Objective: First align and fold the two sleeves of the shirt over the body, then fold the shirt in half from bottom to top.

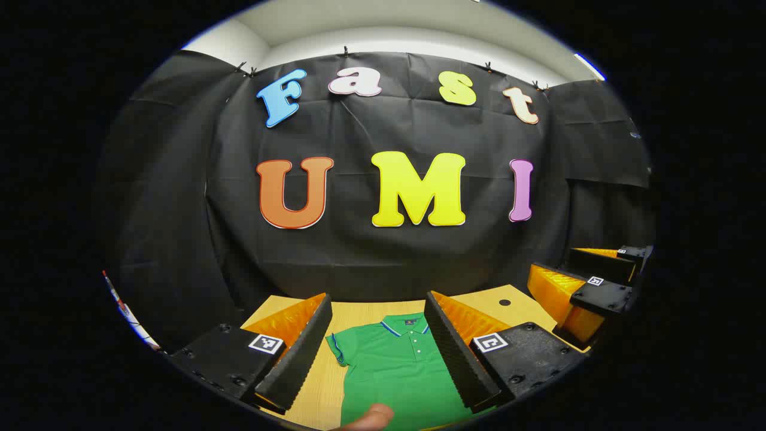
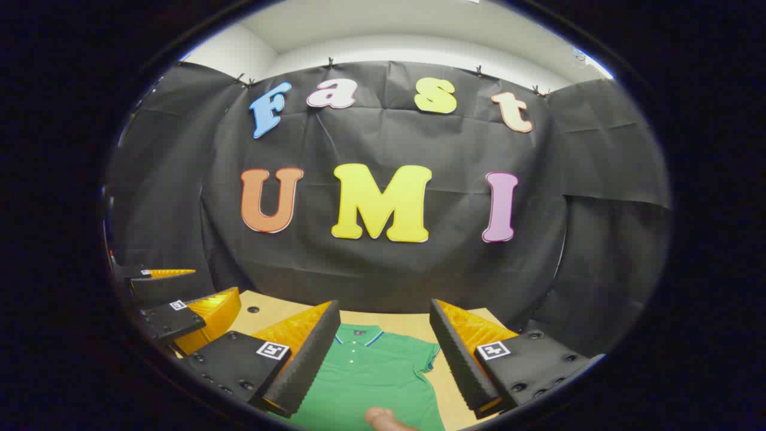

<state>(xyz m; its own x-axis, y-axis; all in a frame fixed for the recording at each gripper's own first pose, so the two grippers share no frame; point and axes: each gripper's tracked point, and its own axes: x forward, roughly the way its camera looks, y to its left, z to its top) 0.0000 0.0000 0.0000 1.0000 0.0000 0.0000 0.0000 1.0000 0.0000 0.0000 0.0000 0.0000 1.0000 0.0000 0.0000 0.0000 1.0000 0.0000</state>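
Cloth-walled recording booth [image 1: 383, 251], wooden table [image 1: 508, 314]

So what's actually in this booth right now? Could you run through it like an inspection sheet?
Surface: light wooden table with a small round hole.
Job's things: green polo shirt lying flat, collar toward the wall, sleeves not yet folded.
Clutter: nothing seen.
Grippers: left gripper and right gripper both above the shirt, jaws open and holding nothing.
Cables: nothing seen.
Surroundings: black cloth wall, white ceiling, a fingertip at the bottom edge.
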